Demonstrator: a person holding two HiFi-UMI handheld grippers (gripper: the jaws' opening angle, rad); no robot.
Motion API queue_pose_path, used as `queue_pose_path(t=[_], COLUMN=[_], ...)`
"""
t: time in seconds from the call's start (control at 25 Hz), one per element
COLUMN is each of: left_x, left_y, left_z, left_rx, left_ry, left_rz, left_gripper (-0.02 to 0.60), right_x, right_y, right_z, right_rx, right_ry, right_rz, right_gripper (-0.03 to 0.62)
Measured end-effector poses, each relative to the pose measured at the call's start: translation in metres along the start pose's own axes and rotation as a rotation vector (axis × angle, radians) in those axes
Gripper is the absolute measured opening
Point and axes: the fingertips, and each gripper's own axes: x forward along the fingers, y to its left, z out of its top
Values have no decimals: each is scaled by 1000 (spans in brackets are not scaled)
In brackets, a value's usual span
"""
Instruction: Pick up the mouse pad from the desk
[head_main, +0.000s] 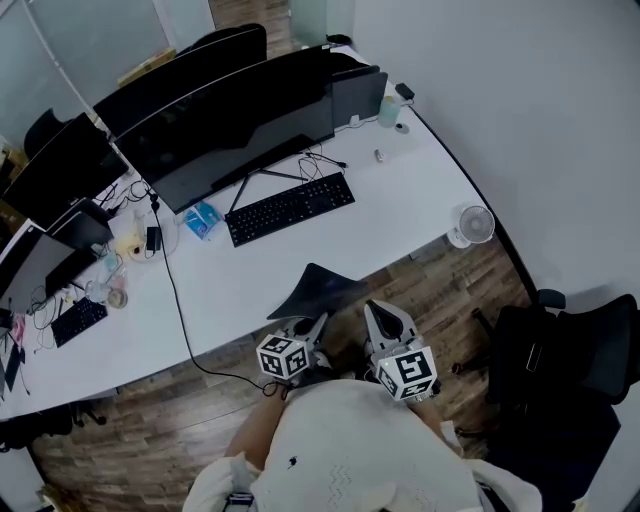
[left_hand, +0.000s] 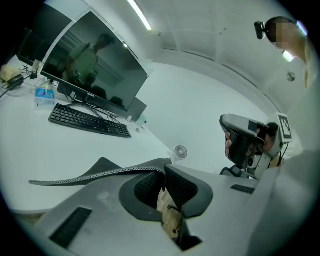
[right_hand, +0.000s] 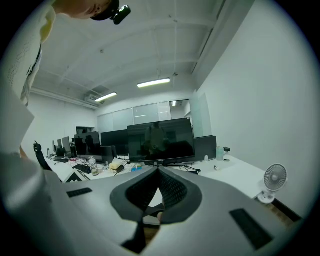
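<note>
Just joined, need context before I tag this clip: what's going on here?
A person stands at a white desk with a handheld gripper in each hand. The left gripper is shut on one edge of the black mouse pad, which is lifted and bowed near the desk's front edge, in front of the keyboard. The right gripper is shut on nothing, held alongside. Whether the pad's far corner touches the desk is unclear.

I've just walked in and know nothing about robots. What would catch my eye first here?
A dark mouse pad, pinched at its edge by the left gripper, hangs bent at the near edge of the white desk. Beside it, the right gripper is shut on nothing. Further back, a big dark monitor and a black keyboard dominate the desk.
</note>
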Motion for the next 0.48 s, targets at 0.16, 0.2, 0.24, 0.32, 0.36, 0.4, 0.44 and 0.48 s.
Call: queue_pose_path(t=[0.16, 0.2, 0.24, 0.32, 0.36, 0.4, 0.44, 0.48], left_x=[-6, -7, -7, -10, -11, -13, -15, -17], left_y=[-1, -2, -2, -3, -3, -3, -3, -3], left_z=[12, 15, 19, 25, 27, 31, 34, 37], left_rx=[3, 7, 12, 19, 22, 24, 25, 28], left_ry=[-31, -39, -47, -63, -70, -77, -84, -91], left_rz=[9, 9, 8, 9, 11, 12, 12, 13], left_gripper=[23, 23, 23, 23, 23, 23, 23, 23], right_x=[-1, -1, 0, -1, -1, -1, -1, -1], right_y=[0, 1, 1, 2, 3, 3, 4, 4], right_z=[4, 6, 7, 9, 9, 9, 10, 10], right_rx=[-7, -10, -13, -17, -17, -18, -19, -20], right_ry=[-14, -17, -21, -25, -27, -30, -31, -30], right_rz=[-5, -6, -6, -6, -6, -7, -8, -10], right_gripper=[2, 2, 2, 2, 2, 2, 2, 2])
